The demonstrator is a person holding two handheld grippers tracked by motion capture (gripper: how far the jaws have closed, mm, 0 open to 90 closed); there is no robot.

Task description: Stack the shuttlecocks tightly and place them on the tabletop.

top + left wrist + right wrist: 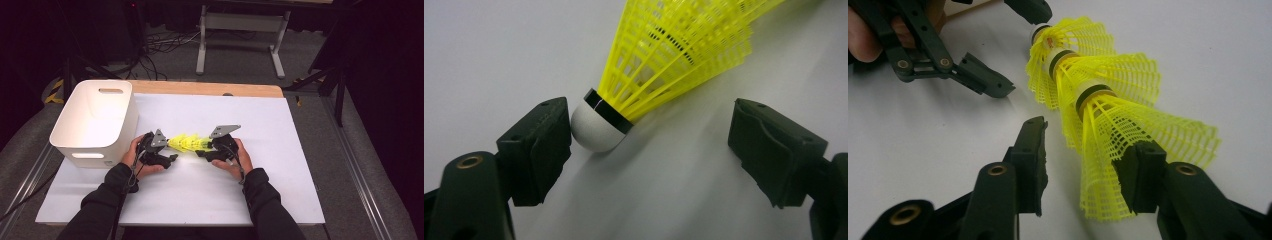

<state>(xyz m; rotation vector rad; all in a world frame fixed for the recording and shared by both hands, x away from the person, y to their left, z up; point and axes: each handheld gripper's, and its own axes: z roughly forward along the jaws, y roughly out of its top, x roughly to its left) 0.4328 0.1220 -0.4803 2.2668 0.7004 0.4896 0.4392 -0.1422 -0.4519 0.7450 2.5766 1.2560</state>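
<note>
Shuttlecock stack (1098, 95), skirt partly behind right gripper (1083, 165)

yellow shuttlecocks (186, 144) between left gripper (171, 157) and right gripper (200, 152), white bin (95, 122) leftward

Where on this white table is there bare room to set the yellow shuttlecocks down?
Free: the white surface right of the right gripper, and the strip beyond the shuttlecock stack toward the wooden edge. Crowded: left side, where the white bin adjoins the left gripper.

High view above the table (280, 165) looking down, both gripper views close, facing each other, sharing the shuttlecocks (187, 144).
</note>
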